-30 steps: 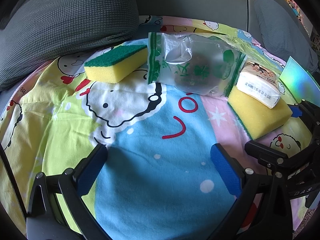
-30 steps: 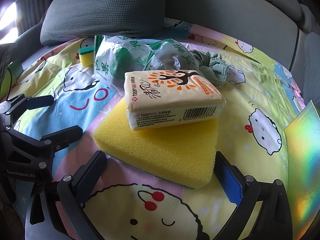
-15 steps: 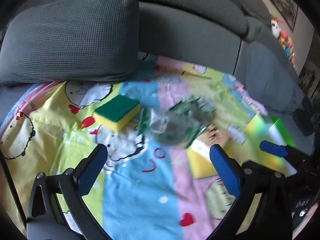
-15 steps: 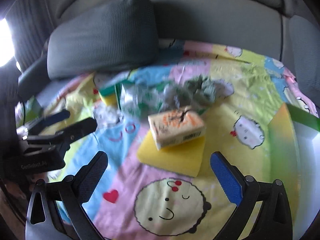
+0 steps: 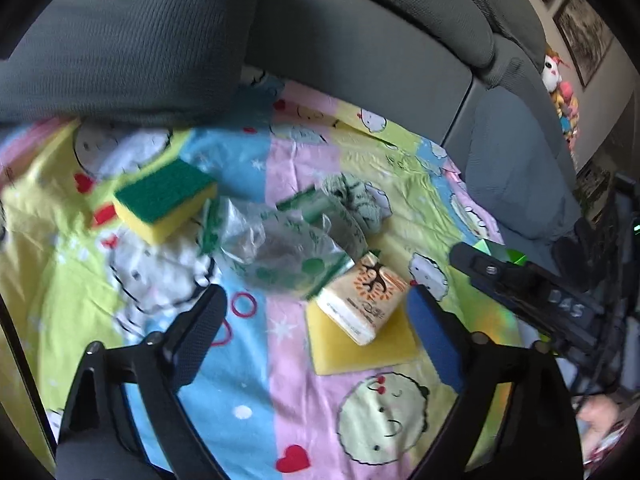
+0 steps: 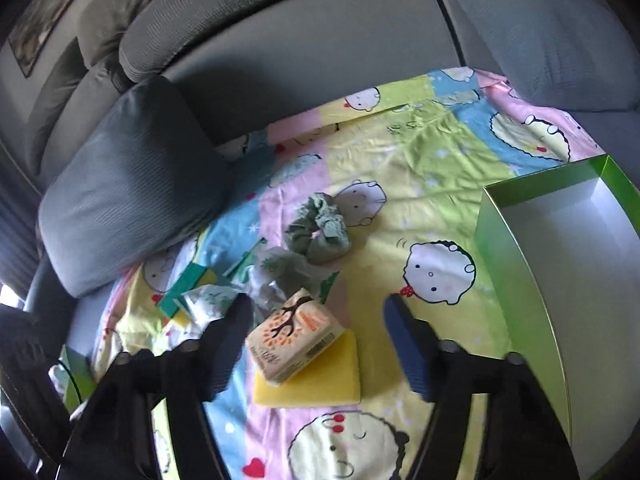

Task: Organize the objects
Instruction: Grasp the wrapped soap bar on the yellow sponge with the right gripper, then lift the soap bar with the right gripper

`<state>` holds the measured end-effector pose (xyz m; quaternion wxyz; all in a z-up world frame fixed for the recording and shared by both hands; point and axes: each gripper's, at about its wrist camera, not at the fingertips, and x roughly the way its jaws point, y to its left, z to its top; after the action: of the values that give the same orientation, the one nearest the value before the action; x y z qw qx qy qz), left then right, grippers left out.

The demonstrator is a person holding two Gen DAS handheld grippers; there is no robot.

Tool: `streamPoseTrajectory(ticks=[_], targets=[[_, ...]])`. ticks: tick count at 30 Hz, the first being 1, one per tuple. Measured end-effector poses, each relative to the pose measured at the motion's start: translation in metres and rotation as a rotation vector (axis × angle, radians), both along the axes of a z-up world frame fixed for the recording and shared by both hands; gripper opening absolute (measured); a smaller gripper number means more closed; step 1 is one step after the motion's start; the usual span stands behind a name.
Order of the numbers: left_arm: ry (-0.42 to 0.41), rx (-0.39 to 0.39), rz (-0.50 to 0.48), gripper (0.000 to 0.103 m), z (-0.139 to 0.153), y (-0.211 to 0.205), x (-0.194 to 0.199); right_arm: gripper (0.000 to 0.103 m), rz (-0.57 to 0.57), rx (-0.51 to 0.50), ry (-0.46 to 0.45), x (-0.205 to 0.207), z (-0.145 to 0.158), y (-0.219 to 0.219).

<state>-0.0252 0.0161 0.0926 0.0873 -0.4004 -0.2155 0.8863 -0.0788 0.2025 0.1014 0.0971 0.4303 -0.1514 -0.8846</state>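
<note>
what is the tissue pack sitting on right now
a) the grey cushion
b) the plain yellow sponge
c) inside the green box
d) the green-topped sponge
b, the tissue pack lies on top of the plain yellow sponge, while the green-topped sponge sits apart from it and the green box holds nothing that shows.

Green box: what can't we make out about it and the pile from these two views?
- Green box: right wrist view, near end cut off by the frame edge; left wrist view, mostly hidden behind the right tool.
- Plastic bag: contents blurred in both views.
- Tissue pack: print too small to read.
- Plain yellow sponge: top partly hidden under the tissue pack.
</note>
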Motion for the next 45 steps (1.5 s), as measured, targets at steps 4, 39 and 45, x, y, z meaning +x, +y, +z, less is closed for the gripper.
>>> streamPoseTrajectory(ticks=[4,39,45], targets=[[-0.065,0.080,-0.030,0.077,-0.017,0.004,-0.007,0.061,0.054,-0.071,-0.077,-0.022,-0.029,-0.003],[-0.009,-0.037,-0.162,0.045,-0.014,0.053,-0.004,0.054,0.144,-0.162,-0.107,-0.006,-0.044,-0.009],[0.003,-0.052,-0.165,0.045,-0.012,0.058,-0.002,0.054,0.140,-0.165,-0.096,0.000,-0.041,-0.007]])
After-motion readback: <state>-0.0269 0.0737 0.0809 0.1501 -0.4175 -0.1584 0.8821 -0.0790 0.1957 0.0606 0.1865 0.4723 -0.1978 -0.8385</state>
